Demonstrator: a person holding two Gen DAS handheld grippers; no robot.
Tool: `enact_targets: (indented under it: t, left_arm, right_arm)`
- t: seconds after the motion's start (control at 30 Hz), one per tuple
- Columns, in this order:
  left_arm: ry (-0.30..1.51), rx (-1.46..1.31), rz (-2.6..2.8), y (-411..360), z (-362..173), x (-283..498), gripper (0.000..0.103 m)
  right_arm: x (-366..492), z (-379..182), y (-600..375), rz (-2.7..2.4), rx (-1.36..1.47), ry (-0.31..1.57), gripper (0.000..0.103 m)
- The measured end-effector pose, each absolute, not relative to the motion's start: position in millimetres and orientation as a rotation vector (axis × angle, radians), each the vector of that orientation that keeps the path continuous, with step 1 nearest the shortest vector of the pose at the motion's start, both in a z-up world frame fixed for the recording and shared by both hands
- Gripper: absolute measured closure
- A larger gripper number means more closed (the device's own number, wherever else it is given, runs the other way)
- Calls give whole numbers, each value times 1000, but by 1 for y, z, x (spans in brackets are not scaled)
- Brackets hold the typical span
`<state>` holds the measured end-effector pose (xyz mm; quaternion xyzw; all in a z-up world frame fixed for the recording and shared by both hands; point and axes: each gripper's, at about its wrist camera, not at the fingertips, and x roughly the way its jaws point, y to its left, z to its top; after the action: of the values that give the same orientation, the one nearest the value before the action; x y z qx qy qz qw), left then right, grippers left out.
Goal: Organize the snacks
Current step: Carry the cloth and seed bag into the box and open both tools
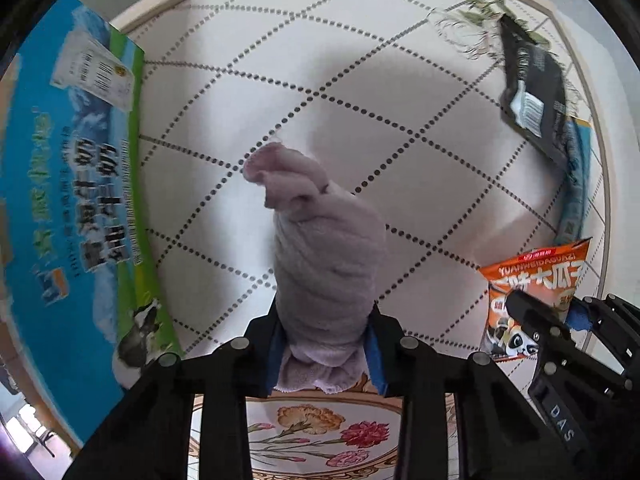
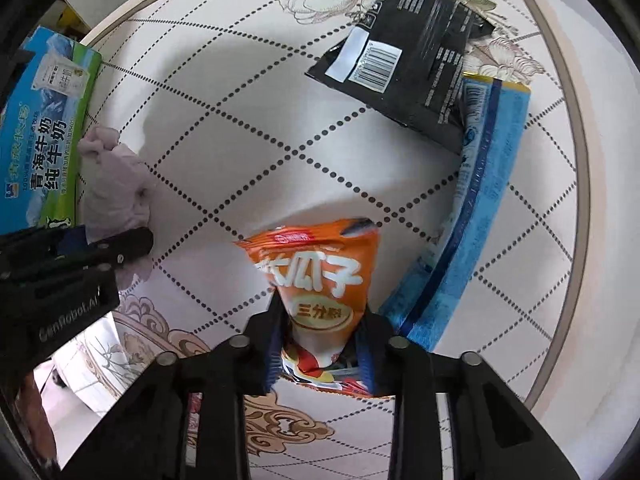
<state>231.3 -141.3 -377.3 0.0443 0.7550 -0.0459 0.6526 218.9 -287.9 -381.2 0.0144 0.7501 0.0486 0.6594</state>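
Note:
My left gripper (image 1: 326, 350) is shut on a bunched pale lilac cloth (image 1: 320, 248), held above the round table; the same cloth (image 2: 114, 184) shows at the left of the right wrist view. My right gripper (image 2: 320, 354) is shut on an orange sunflower-seed packet (image 2: 320, 276), which also appears at the right of the left wrist view as the orange packet (image 1: 532, 280). A black snack bag (image 2: 408, 68) lies label-up at the far side, with a long blue packet (image 2: 472, 208) beside it on the right.
A blue and green milk carton box (image 1: 72, 184) stands along the table's left edge. The round table (image 2: 240, 140) has a white top with a dotted diamond pattern, floral borders and a beige rim. Floor shows beyond the near edge.

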Motion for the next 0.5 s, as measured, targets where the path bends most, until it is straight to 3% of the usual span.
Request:
enact_targets:
  t: [0.17,0.5]
  left_arm:
    - [1647,73,-149,-138,-341,217,72]
    - [1432,-28,-274,-97,-208,204,72]
  right_arm:
    - [210,-347,-299,107,136,1650,76]
    - [177,-228,-286,182,289,1467,76]
